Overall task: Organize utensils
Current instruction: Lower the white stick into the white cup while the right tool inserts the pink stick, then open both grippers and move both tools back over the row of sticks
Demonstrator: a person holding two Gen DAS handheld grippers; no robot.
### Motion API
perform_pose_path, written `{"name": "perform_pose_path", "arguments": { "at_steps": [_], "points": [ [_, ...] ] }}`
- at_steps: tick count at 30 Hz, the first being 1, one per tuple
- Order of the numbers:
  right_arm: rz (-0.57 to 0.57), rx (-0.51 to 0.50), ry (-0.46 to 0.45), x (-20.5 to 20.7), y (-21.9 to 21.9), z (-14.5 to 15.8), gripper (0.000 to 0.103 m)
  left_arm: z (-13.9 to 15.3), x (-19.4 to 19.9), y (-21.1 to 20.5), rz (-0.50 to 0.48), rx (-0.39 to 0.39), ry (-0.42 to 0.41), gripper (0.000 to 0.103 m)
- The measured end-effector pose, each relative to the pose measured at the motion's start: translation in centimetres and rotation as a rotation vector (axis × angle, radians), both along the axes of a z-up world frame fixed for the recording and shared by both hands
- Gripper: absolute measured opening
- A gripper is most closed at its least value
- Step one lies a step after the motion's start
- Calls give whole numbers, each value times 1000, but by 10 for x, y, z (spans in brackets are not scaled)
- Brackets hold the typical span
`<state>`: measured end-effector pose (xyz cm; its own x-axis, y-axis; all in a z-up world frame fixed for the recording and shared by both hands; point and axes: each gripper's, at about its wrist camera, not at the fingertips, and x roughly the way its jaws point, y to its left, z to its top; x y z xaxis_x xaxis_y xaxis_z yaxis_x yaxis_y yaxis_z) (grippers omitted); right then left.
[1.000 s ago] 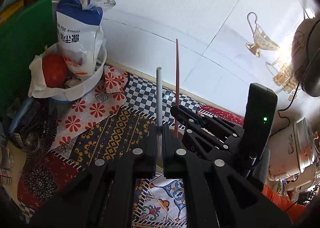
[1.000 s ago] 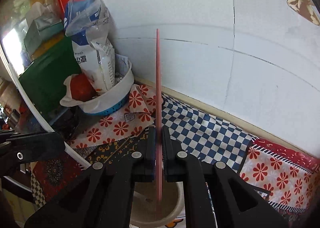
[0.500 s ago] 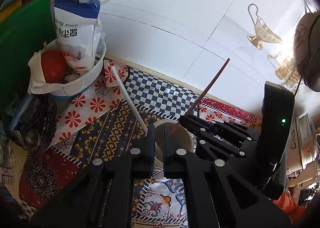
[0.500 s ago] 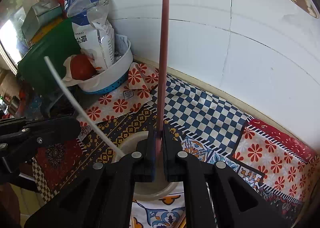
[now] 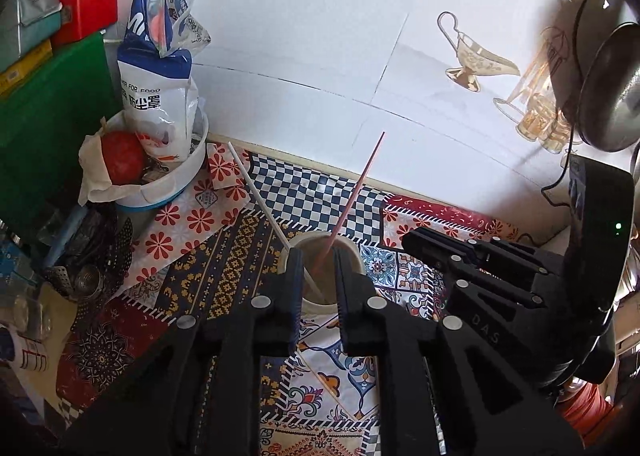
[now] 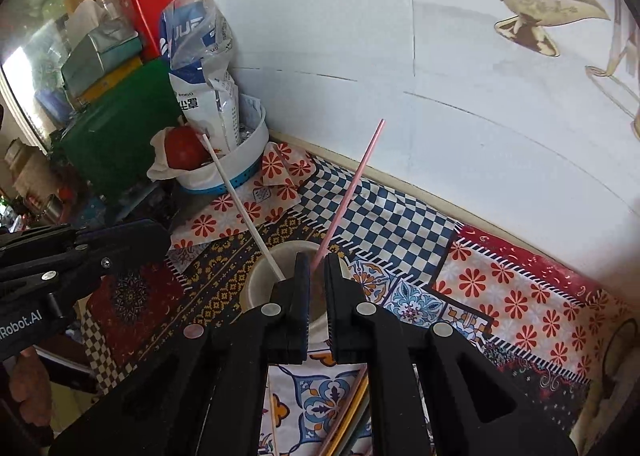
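A glossy patchwork tablecloth [image 6: 516, 296] bears a round cream cup [image 5: 316, 256] holding two thin straight sticks, white [image 6: 240, 211] and pink [image 6: 348, 191], leaning apart. Left gripper [image 5: 317, 276] and right gripper [image 6: 317, 284] hover released, holding nothing.

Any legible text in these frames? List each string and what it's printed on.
"FOR FOOD" then Chinese characters: white-and-blue plastic bag standing in the white round basin.
"DAS": black right hand-held gripper body, left wrist view.
"Robot.AI", start cut off: black left hand-held gripper body, right wrist view.
Large white letters on the bag's crumpled blue top: not readable.
Small label on the floral patchwork cloth: too small to read.
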<state>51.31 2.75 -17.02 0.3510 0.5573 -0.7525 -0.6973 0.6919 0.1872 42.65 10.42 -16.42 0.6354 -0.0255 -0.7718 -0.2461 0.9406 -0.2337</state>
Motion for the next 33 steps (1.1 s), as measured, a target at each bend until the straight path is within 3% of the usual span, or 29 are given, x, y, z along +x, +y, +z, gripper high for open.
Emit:
{"name": "perform_pose_path", "arguments": {
  "at_steps": [3, 9, 16, 33],
  "points": [
    [-25, 7, -24, -12, -15, 10, 9, 4, -11, -9, -10, 23, -8, 26],
    [-88, 7, -79, -34, -44, 23, 26, 4, -29, -28, -44, 53, -6, 40],
    [-176, -31, -85, -53, -81, 17, 33, -18, -40, -53, -97, 62, 38, 46],
    [-359, -238, 178, -65, -178, -88, 33, -148, -25, -127, -257, 42, 336, 46]
  ]
}}
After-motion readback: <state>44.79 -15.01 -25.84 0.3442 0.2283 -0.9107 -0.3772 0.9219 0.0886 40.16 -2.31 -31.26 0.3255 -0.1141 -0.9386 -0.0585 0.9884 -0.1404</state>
